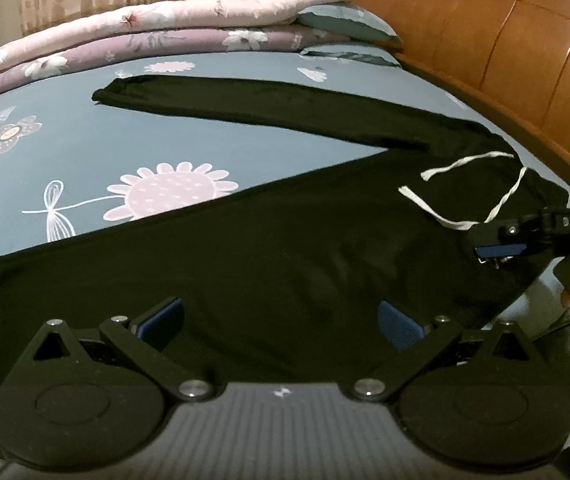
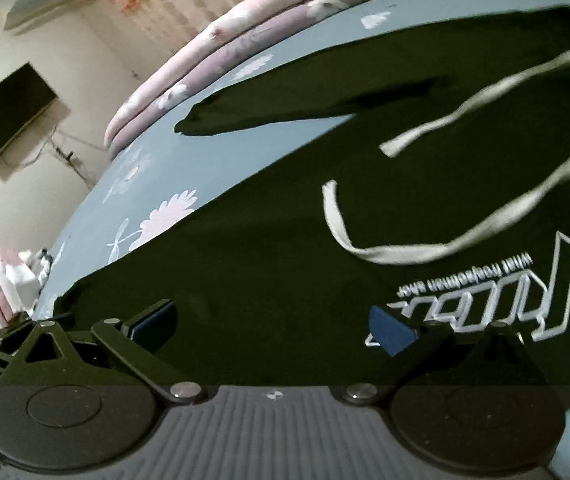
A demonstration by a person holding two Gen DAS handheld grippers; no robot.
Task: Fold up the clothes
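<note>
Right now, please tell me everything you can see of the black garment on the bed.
The black garment looks like a soft, matte hoodie. It lies spread flat on the blue floral bedsheet, near the wooden headboard. One long sleeve stretches straight out across the sheet. A white drawstring lies loose in curves on top, beside white outlined lettering. Both grippers are open above it; neither clamps the cloth.

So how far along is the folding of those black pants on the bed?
Barely begun. Done: the black pants lie spread on the bed sheet, legs apart, white drawstring loose on top. In hand: nothing; left tongs and right tongs hover open over the fabric. Left: every fold.
</note>
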